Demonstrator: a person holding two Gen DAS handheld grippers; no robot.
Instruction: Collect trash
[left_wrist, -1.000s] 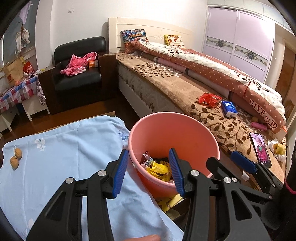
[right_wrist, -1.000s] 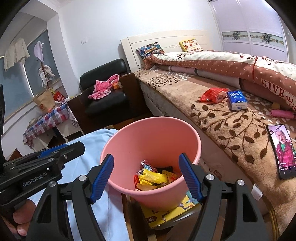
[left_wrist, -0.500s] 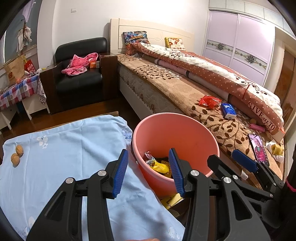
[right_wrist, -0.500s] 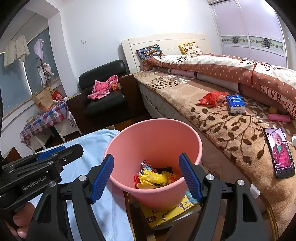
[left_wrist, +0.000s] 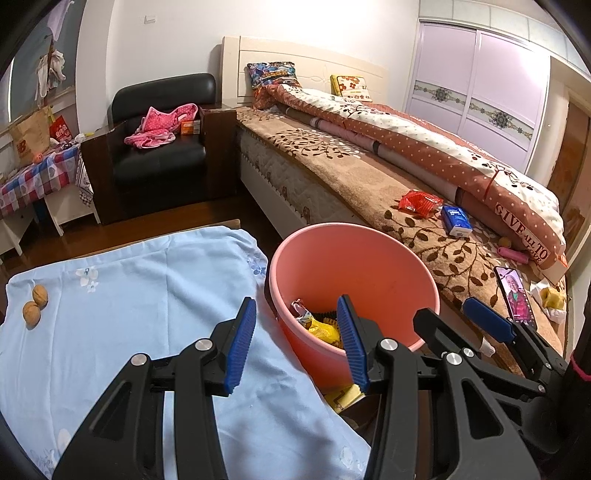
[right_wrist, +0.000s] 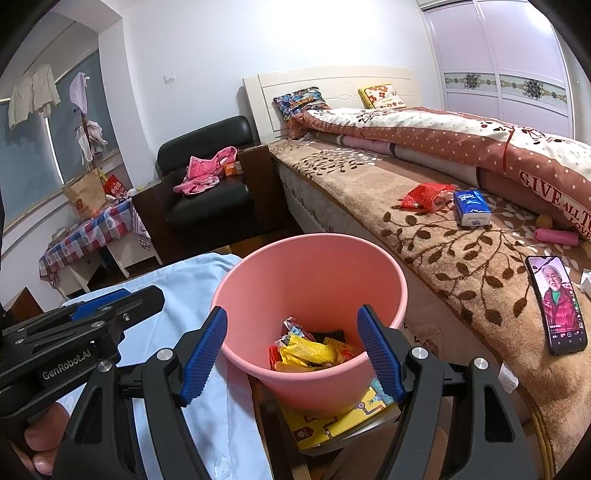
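Trash bin first, since everything hangs off it: from the left wrist view the pink bin (left_wrist: 354, 280) sits just off the edge of the counter (left_wrist: 129, 314) with its blue cloth, and it already has wrappers (left_wrist: 319, 325) in the bottom. Left tool (left_wrist: 297, 345) hangs over the near rim, fingers spread wide, nothing between them. Two walnuts (left_wrist: 35, 304) lie on the cloth well left of the bin. Beyond the bin on the bed (left_wrist: 369, 192) there's a red snack bag (left_wrist: 419, 202) and a blue tissue pack (left_wrist: 457, 220), and a phone (left_wrist: 515, 295) lies to the right of it, screen lit.

Right wrist view, same story: right tool (right_wrist: 291, 354) is also gaping and empty, pointed straight down into the bin (right_wrist: 310, 280), where yellow and red wrappers (right_wrist: 310, 352) are piled up. The bin sits on a yellow booklet thing (right_wrist: 343, 421), so it might not be sitting flat. The other tool shows at left of the bin.

What I'd worry about: both tools crowd the near rim, so a careless swing toward the bed could clip the bin and tip it, spilling what's collected. Also the red bag (right_wrist: 426, 196) lies right against the tissue pack (right_wrist: 472, 206), so a sloppy pinch may grab the wrong one. And the phone (right_wrist: 557, 302) isn't trash, don't bin it lol.
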